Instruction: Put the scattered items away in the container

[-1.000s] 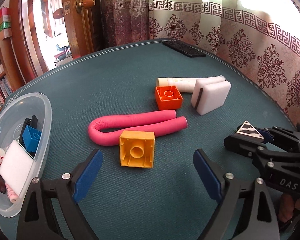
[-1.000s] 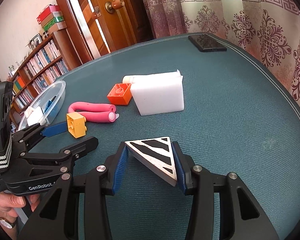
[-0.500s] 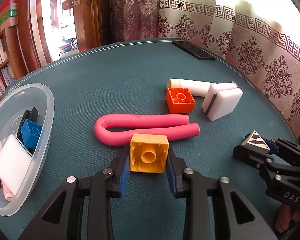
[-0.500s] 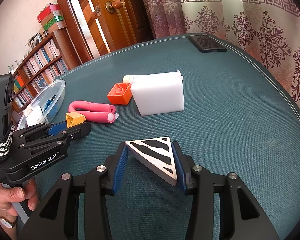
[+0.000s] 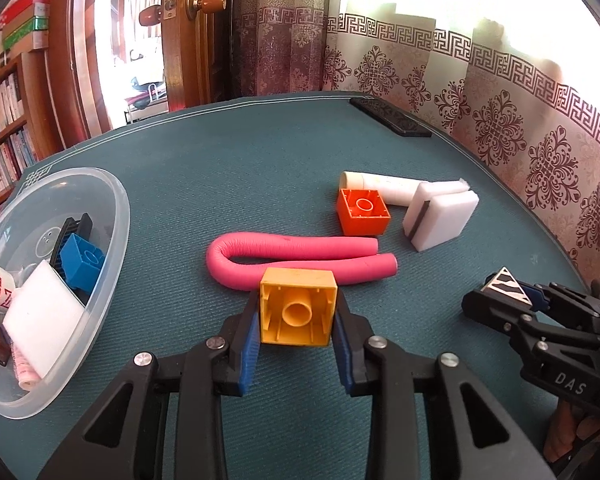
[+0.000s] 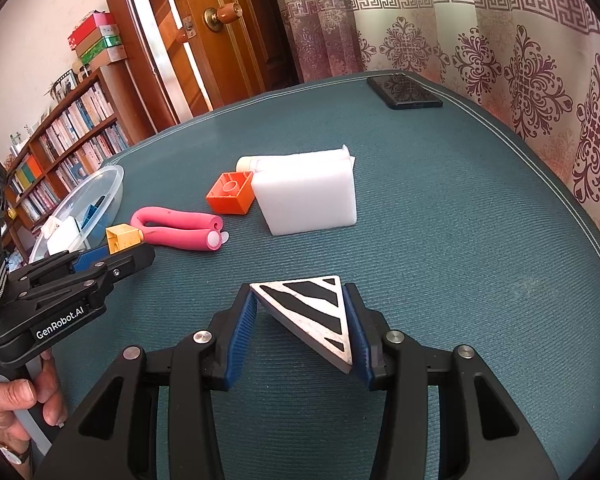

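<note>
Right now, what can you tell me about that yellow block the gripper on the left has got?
The yellow block is a square, hard-looking plastic toy brick, hollow on the side facing the camera, with a round tube in the middle and thin ribs inside its walls. The left gripper is shut on it, a blue pad pressed against each of two opposite sides. It sits level, in front of the bent pink foam roller; whether it touches the roller or the green cloth cannot be told. From the right wrist view, it shows as a small yellow cube.
</note>
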{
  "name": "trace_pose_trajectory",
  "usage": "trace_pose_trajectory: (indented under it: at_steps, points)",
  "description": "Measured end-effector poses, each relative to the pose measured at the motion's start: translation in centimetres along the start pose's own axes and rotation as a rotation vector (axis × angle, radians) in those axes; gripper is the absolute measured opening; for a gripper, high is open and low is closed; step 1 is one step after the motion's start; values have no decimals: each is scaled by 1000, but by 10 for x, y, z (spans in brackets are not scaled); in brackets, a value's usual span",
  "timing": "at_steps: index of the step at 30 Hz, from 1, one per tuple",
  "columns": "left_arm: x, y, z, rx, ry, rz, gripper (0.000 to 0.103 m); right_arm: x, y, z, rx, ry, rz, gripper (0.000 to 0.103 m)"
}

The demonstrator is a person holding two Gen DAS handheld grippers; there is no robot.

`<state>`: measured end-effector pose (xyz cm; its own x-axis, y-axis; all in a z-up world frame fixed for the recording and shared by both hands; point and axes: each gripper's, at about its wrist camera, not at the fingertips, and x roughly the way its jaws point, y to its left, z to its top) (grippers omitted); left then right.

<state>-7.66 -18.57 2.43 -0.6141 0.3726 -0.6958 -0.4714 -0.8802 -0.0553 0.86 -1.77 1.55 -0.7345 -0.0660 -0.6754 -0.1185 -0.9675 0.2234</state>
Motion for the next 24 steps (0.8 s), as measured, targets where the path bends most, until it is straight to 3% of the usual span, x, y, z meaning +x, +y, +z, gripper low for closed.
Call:
trace_pose_trajectory:
  at_steps: [15,24]
  points:
    - [-25,14,8,-32,-76,47,36,-11,22,9,-61,-41,-7,46]
    - [-38,24,14,-59,-119,75,36,-12,51,23,-128,-64,22,31]
